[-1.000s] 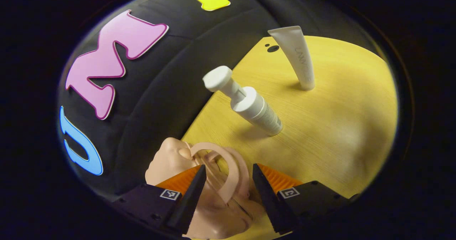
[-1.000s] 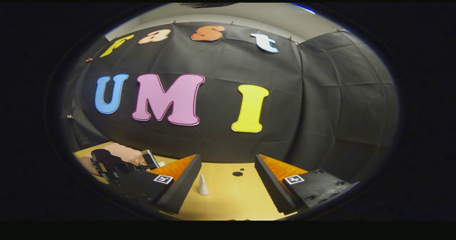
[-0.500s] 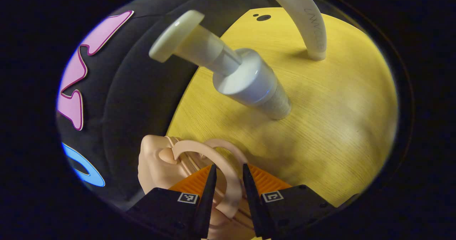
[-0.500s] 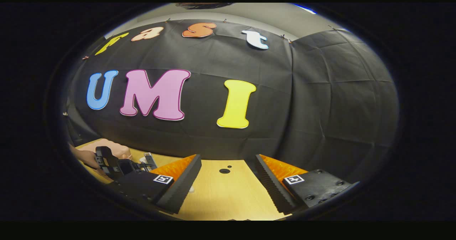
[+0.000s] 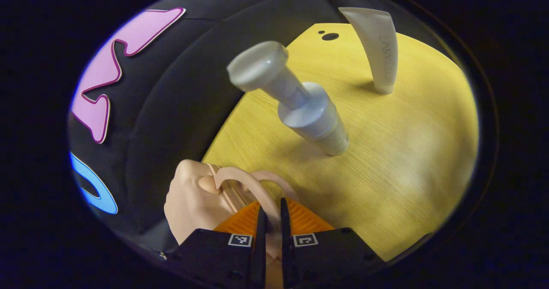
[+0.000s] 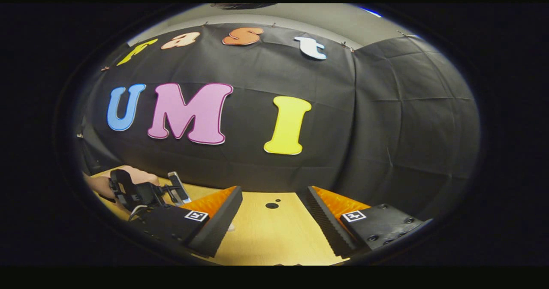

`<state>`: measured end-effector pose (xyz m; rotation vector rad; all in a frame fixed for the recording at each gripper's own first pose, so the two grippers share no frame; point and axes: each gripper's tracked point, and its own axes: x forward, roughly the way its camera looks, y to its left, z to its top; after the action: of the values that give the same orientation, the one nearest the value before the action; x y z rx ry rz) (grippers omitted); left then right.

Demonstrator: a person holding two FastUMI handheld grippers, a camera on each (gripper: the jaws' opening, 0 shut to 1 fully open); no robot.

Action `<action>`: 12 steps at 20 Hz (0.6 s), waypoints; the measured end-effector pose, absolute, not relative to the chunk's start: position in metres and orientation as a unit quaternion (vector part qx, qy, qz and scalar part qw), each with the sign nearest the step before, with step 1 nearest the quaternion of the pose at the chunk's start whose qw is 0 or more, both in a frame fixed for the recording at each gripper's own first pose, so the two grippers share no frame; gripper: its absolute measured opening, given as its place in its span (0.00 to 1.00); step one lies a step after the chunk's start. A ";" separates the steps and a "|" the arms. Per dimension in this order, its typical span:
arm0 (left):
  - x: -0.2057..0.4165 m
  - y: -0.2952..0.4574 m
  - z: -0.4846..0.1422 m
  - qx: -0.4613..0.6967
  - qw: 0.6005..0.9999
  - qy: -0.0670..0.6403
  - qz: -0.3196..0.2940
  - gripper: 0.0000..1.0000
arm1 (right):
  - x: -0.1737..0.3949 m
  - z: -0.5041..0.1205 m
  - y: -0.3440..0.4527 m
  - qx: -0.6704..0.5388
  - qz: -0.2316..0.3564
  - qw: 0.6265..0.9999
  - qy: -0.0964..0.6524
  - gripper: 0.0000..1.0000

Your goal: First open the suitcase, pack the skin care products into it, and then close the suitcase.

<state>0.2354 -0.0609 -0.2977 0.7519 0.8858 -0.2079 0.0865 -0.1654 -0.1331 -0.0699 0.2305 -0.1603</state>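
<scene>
In the left gripper view, a small pink suitcase [image 5: 191,203] sits at the table's back edge. Its arched pink handle [image 5: 246,186] runs down between the fingers of my left gripper [image 5: 271,231], which is shut on it. A white pump bottle [image 5: 300,104] stands upright on the wooden table [image 5: 407,160] just beyond. A white tube [image 5: 379,51] stands on its cap farther off. In the right gripper view, my right gripper [image 6: 274,220] hovers open above the table with nothing between its fingers. At the far left the left gripper [image 6: 141,192] shows, held by a hand.
The black cloth wall [image 6: 343,121] rises close behind the table. Two small dark holes [image 6: 272,205] mark the tabletop near the back edge, seen also as dark holes [image 5: 329,36] beside the tube.
My left gripper has shut on the suitcase handle, from wide open a second ago. The pump bottle and tube shifted in its view as it moved. The right gripper hardly moved.
</scene>
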 end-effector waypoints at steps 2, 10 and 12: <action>0.234 -0.057 -0.285 0.342 0.842 0.407 -0.091 0.18 | 0.085 -0.131 -0.156 -0.037 -0.071 0.990 0.116 0.97; 0.230 -0.020 -0.195 0.296 0.886 0.347 -0.084 0.13 | 0.081 -0.098 -0.112 -0.055 -0.055 0.992 0.096 0.98; 0.233 0.015 -0.159 0.297 0.897 0.320 -0.066 0.12 | 0.082 -0.092 -0.096 -0.058 -0.048 0.993 0.094 0.98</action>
<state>0.2331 0.0154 -0.1591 0.6156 0.6638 -0.1370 0.0824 -0.0962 -0.0924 -0.1162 0.1877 -0.0967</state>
